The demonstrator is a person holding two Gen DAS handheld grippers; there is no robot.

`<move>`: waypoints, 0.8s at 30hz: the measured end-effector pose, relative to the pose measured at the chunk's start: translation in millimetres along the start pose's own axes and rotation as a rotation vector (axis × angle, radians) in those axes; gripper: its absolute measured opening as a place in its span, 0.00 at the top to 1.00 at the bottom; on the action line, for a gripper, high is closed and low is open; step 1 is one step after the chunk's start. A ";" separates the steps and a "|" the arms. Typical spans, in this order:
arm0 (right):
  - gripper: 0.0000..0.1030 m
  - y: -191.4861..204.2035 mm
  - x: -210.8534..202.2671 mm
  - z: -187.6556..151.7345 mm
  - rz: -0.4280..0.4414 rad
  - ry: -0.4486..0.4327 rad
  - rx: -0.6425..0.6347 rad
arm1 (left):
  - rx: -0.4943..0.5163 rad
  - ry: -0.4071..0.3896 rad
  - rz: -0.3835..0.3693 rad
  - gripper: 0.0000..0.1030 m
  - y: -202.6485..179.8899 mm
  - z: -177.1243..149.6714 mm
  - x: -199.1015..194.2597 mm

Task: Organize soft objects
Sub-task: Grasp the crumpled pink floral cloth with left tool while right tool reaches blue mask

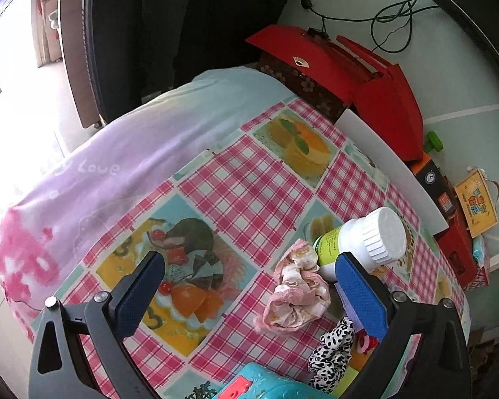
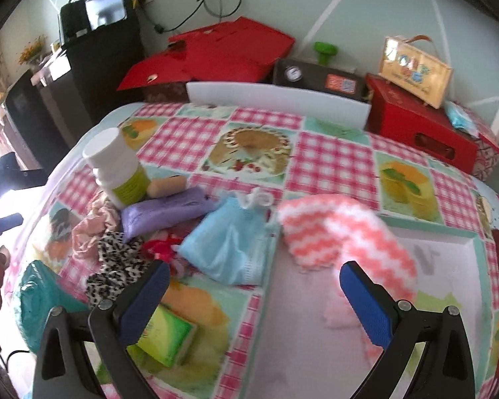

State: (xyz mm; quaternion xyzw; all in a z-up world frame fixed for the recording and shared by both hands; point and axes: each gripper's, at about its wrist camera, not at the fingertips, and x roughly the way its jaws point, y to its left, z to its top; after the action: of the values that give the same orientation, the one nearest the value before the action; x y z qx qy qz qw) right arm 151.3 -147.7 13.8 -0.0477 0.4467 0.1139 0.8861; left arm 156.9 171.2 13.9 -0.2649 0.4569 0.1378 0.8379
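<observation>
The tabletop (image 2: 332, 163) was covered by a checked cloth, with red boxes (image 2: 419, 126) along its far edge. A white tray (image 2: 449, 249) lay near the right edge. The pink zigzag cloth (image 2: 342, 232) was draped over the tray's left rim. The blue pouch (image 2: 229, 246), purple pack (image 2: 163, 211), spotted fabric (image 2: 116, 266) and pink scrunchie (image 1: 299, 292) were clustered toward the left edge beside a white bottle (image 2: 116, 166).

The right gripper (image 2: 252, 302) was held open and empty above the near edge. The left gripper (image 1: 246, 286) was likewise spread wide, holding nothing.

It was judged that the zigzag cloth should be gripped mid-fold, lifted clear of the rim, then laid flat inside the tray.
</observation>
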 end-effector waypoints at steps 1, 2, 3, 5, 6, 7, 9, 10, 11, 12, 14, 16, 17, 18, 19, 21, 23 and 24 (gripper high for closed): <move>0.00 1.7 1.2 3.4 0.024 0.023 0.004 | 0.011 0.006 -0.001 0.01 -0.6 1.5 0.6; 0.00 3.1 2.3 6.8 0.047 0.046 0.013 | 0.026 0.011 -0.001 0.01 -1.4 3.4 0.8; 0.00 3.2 4.3 10.6 0.070 0.072 0.026 | 0.043 0.018 0.003 0.01 -2.8 5.7 1.0; 0.00 2.9 7.8 16.3 0.103 0.120 0.058 | 0.079 0.042 0.005 0.01 -6.3 10.2 3.3; 0.00 2.7 10.2 21.4 0.122 0.153 0.080 | 0.099 0.062 0.003 0.01 -8.1 12.1 5.2; 0.00 3.0 11.7 24.8 0.131 0.176 0.092 | 0.127 0.082 -0.001 0.01 -10.2 13.6 7.0; 0.00 4.1 14.0 33.6 0.148 0.211 0.116 | 0.170 0.106 -0.008 0.01 -13.0 15.5 9.8; 0.00 4.9 15.2 37.5 0.156 0.227 0.121 | 0.193 0.127 -0.009 0.01 -14.3 16.4 11.9; 0.00 5.6 18.1 41.9 0.165 0.250 0.130 | 0.206 0.146 -0.006 0.01 -14.7 16.5 13.8; 0.00 6.4 20.4 45.0 0.170 0.268 0.140 | 0.216 0.158 -0.004 0.01 -15.4 16.4 15.4; 0.00 8.4 26.9 51.7 0.169 0.308 0.153 | 0.254 0.199 -0.009 0.01 -18.2 15.4 21.0; 0.00 10.2 35.5 56.7 0.158 0.351 0.155 | 0.286 0.241 -0.029 0.01 -22.5 13.7 27.5; 0.01 10.9 41.5 58.2 0.154 0.378 0.160 | 0.309 0.276 -0.052 0.01 -26.1 12.1 33.1; 0.04 10.5 46.5 58.6 0.153 0.402 0.165 | 0.326 0.304 -0.064 0.01 -29.2 10.3 37.5; 0.08 9.3 52.5 58.5 0.154 0.429 0.178 | 0.355 0.341 -0.069 0.01 -33.5 6.8 43.2; 0.11 6.4 62.5 57.7 0.157 0.465 0.193 | 0.394 0.375 -0.072 0.01 -38.4 4.0 51.4; 0.17 3.1 70.9 56.7 0.138 0.482 0.203 | 0.420 0.416 -0.078 0.01 -43.3 2.0 61.9; 0.18 1.9 73.5 56.3 0.135 0.488 0.208 | 0.423 0.431 -0.077 0.01 -44.7 1.3 65.8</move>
State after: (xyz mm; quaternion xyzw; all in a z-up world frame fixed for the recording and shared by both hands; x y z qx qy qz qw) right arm 237.1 -123.7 -11.6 0.0472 0.6586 0.1113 0.7427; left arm 214.7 134.4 -26.6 -0.1250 0.6325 -0.0517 0.7627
